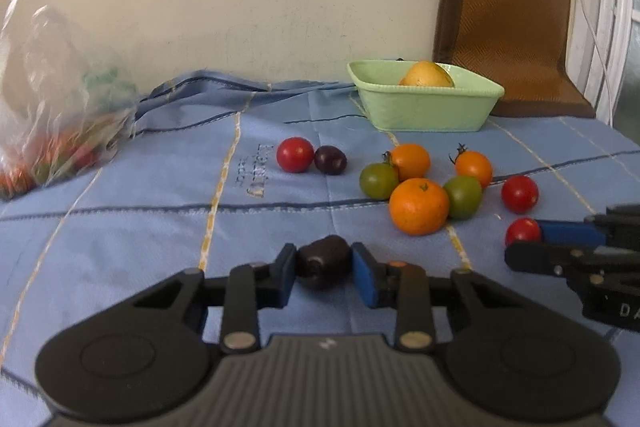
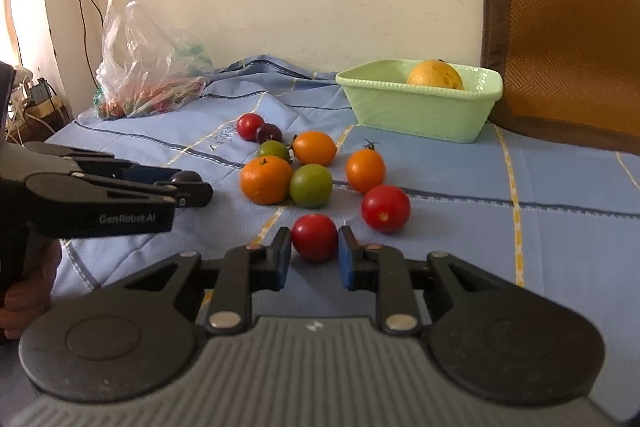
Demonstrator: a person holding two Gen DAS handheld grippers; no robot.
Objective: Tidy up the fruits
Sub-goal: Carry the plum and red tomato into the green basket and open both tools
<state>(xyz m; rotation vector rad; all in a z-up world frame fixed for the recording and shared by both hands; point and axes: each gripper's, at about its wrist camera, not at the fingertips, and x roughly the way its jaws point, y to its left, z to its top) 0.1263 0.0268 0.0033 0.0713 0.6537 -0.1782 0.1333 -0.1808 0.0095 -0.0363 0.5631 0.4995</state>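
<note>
Dark purple plum (image 1: 323,262) sitting between left gripper (image 1: 323,269) pads, apparently clamped. Right gripper (image 2: 314,254) bracketing red tomato (image 2: 314,237), narrowly open, contact unclear. Green basket (image 2: 420,107) lying ahead, beyond the loose fruit, nearer right gripper.

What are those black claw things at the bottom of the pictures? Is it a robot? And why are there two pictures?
No robot: a person holds one pincher tool in each hand. Each tool has a little camera looking along its two fingers, so you get one picture from each.

In the left tool's picture, the left gripper is around a dark plum. In the right tool's picture, the right gripper has a red tomato between its fingers, though I can't tell if it is squeezing yet.

On the blue cloth lie more red, green and orange fruits. Behind them, a green basket holds one yellow fruit, and a plastic bag sits near the wall.
</note>
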